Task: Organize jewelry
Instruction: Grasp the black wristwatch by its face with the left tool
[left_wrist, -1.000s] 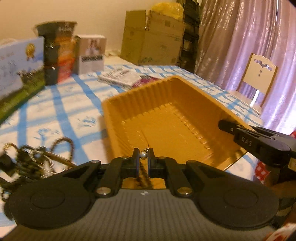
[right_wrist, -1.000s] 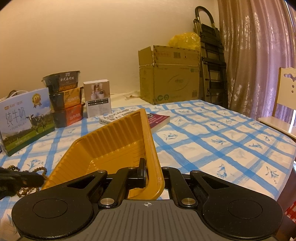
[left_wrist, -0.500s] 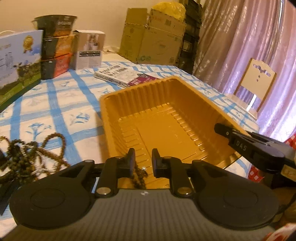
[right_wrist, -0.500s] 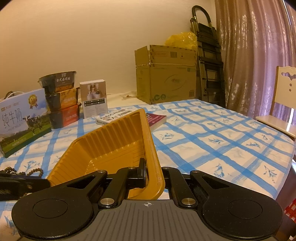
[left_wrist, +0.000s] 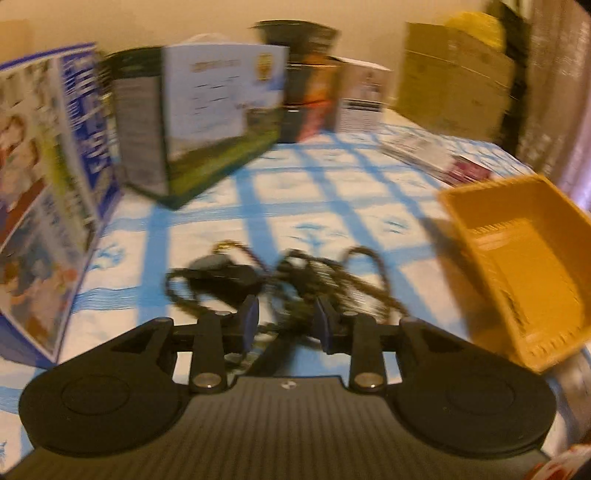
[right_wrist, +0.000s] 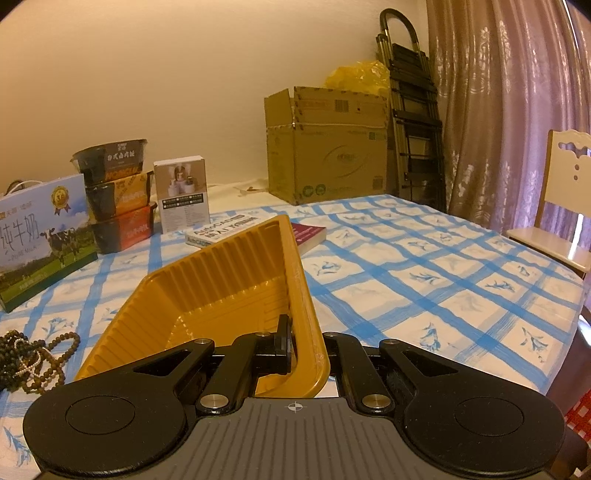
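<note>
A tangle of dark beaded necklaces (left_wrist: 310, 280) lies on the blue-checked tablecloth, just ahead of my left gripper (left_wrist: 286, 325), which is open and empty; this view is motion-blurred. The beads also show at the left edge of the right wrist view (right_wrist: 33, 358). An orange plastic tray (left_wrist: 517, 266) sits to the right of the beads. My right gripper (right_wrist: 306, 350) is shut on the tray's near right rim (right_wrist: 303, 295), one finger inside and one outside the wall.
Milk cartons (left_wrist: 214, 122) and a tall printed box (left_wrist: 48, 192) stand at the back left. Stacked food bowls (right_wrist: 114, 195), a small white box (right_wrist: 183, 192), a book (right_wrist: 255, 229), a cardboard box (right_wrist: 325, 147) and a chair (right_wrist: 561, 206) are further off.
My left gripper let go of a small pearl earring over the tray, opened wide, and swung left to face the bead pile. My right gripper has kept its hold on the tray rim.
</note>
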